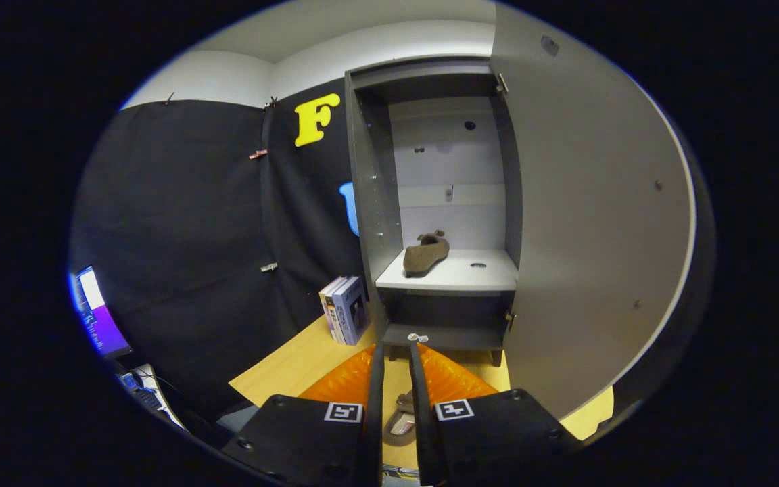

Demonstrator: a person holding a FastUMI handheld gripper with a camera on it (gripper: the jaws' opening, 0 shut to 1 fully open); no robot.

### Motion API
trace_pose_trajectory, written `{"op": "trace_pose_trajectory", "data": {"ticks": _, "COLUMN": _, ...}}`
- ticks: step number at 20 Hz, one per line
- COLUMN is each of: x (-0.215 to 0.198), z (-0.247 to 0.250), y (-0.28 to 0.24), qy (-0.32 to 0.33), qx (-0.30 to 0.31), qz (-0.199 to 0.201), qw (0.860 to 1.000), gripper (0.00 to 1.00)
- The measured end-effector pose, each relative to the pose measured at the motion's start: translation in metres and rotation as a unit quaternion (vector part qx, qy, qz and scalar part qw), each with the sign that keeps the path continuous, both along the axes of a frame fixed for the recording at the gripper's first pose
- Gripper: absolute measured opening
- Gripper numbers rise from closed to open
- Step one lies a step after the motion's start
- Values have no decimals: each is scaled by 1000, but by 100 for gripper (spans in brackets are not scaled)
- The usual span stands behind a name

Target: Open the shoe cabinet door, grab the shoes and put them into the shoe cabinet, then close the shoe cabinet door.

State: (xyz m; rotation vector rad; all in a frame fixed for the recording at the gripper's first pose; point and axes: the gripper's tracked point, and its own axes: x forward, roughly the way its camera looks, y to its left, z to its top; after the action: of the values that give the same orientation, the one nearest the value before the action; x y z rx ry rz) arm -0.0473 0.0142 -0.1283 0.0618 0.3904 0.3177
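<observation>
- Gripper view: your claw (395,368) points at the foot of the shoe cabinet (369,203). Its two fingers (376,385) run close together with a narrow gap left between them.
- A brown shoe (403,419) shows low in that gap. You cannot tell from here whether the fingers press on it or merely hang over it.
- The cabinet door (585,223) stands swung wide open to the right of the opening, its pale inner face turned toward you.
- Inside, a second brown shoe (426,254) lies on the light shelf (457,276), toward the shelf's left side, with a small round hole in the shelf just beside it to the right.
- The cabinet stands on the pale wooden tabletop (281,368), beyond the fingertips.
- A few upright books (345,310) lean just to the left of the cabinet's base.
- A lit monitor (97,312) sits well apart, far to the left, beside the booth's black cloth wall.
</observation>
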Motion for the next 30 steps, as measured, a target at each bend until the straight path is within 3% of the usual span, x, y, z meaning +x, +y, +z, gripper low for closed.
{"op": "trace_pose_trajectory", "data": {"ticks": 5, "x": 22, "z": -75, "y": 29, "qy": 83, "qx": -21, "qz": -27, "qw": 996, "gripper": 24}}
{"op": "trace_pose_trajectory", "data": {"ticks": 9, "x": 33, "z": -150, "y": 41, "qy": 163, "qx": -34, "qz": -57, "qw": 984, "gripper": 25}}
{"op": "trace_pose_trajectory", "data": {"ticks": 16, "x": 33, "z": -273, "y": 29, "qy": 279, "qx": -52, "qz": -125, "qw": 951, "gripper": 25}}
{"op": "trace_pose_trajectory", "data": {"ticks": 21, "x": 20, "z": -347, "y": 22, "qy": 346, "qx": -58, "qz": -141, "qw": 926, "gripper": 24}}
{"op": "trace_pose_trajectory", "data": {"ticks": 30, "x": 33, "z": -384, "y": 33, "qy": 351, "qx": -55, "qz": -126, "qw": 926, "gripper": 25}}
